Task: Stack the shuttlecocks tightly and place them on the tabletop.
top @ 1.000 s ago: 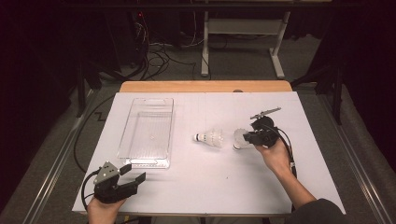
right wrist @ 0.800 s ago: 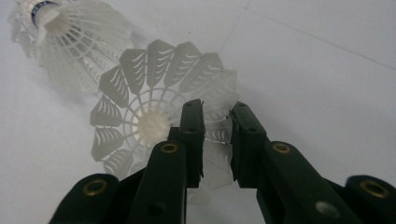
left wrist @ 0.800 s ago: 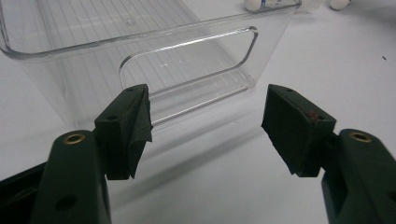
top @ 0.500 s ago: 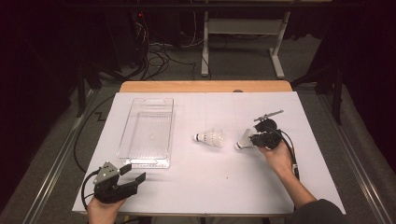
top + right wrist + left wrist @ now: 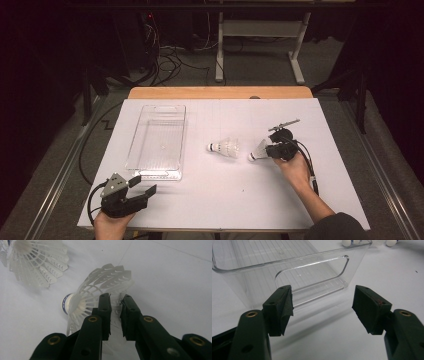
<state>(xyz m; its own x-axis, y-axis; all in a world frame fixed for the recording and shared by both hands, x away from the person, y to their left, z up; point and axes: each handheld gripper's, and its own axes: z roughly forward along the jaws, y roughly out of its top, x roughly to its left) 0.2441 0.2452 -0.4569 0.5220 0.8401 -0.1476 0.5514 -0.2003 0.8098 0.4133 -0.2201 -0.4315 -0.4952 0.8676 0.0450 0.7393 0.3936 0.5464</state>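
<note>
The right gripper (image 5: 267, 151) has its jaws clenched on the feather skirt of a shuttlecock (image 5: 100, 290) – at about three o'clock on the white worktop (image 5: 210, 200). Its twin, a second shuttlecock (image 5: 224, 147), lies just beside it toward nine. The left gripper (image 5: 142, 186), jaws released, sits at seven o'clock facing the clear tray (image 5: 156, 142).

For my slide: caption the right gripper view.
Right tongs pinch the feather skirt of a shuttlecock lying on the white table; a second shuttlecock lies beyond.

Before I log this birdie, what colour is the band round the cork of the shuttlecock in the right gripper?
Blue, on the shuttlecock; clearest in the right gripper view.
</note>
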